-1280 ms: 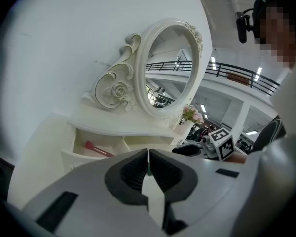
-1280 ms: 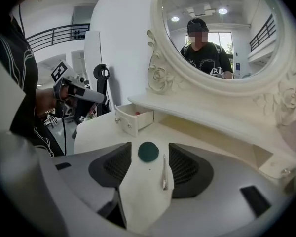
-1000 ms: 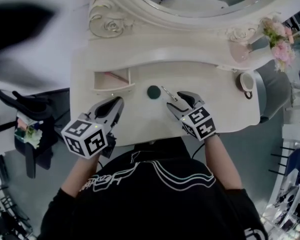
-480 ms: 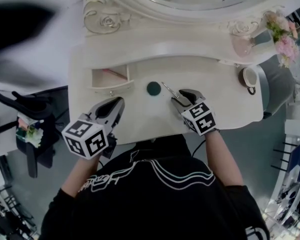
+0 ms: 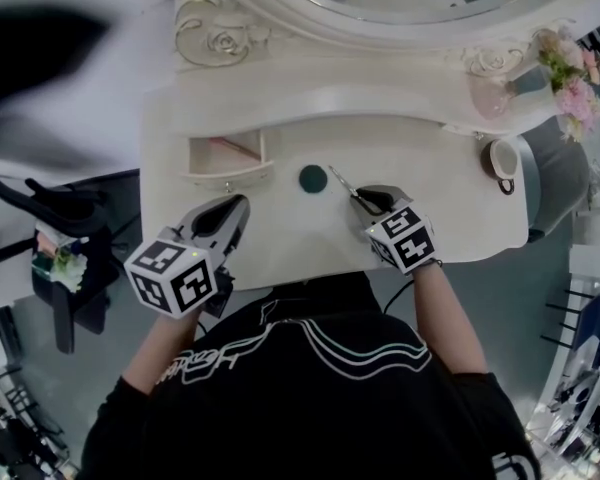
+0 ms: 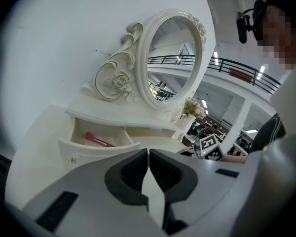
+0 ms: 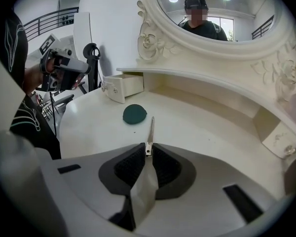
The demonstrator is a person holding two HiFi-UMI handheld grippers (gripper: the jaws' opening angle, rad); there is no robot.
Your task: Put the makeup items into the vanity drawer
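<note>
- Cream vanity worktop with a big oval mirror standing behind it. There are carved roses on the frame, plus pink flowers and a cup off by the right end.
- At the back left, the little drawer is pulled open, and a pink stick-shaped item is lying inside it.
- Dark green round thing sits out on the worktop, a bit to the right of the drawer, with nothing touching it.
- Right gripper is tipped down at the worktop. Its fingers have just been closing and are now pinched on the near end of a slim silver tool.
- That tool pokes out ahead toward the green round thing. Its far tip ends just beside it, not touching as far as I can see.
- Can't really tell if the tool is lifted or still lying flat on the worktop.
- Left gripper hangs over the front left edge of the worktop, aimed toward the drawer. Its fingers are pressed together with nothing between them.
</note>
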